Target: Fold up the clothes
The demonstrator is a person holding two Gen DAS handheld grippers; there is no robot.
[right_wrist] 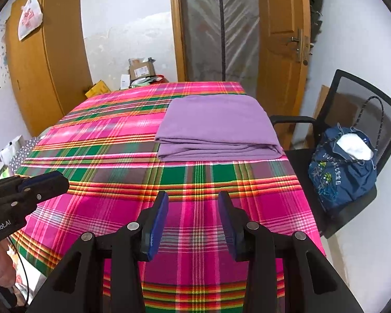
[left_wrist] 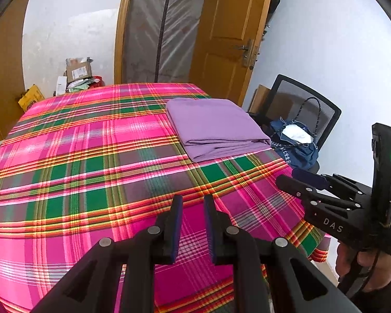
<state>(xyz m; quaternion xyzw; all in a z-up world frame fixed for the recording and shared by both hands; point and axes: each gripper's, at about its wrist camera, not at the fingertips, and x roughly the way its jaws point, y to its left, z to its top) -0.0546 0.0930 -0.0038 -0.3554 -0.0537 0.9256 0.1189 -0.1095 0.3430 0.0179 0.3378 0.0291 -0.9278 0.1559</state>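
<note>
A folded purple cloth lies flat at the far right of the table, which is covered by a pink and green plaid cloth. The purple cloth also shows in the right wrist view. My left gripper is open and empty, held above the near part of the table. My right gripper is open and empty, above the near edge. Each gripper also appears from the side in the other view: the right one, the left one. Both are well short of the purple cloth.
A black mesh chair stands right of the table with a blue drawstring bag on its seat. A wooden door and plastic-covered doorway are behind the table. Cardboard boxes and a wooden wardrobe stand at the back left.
</note>
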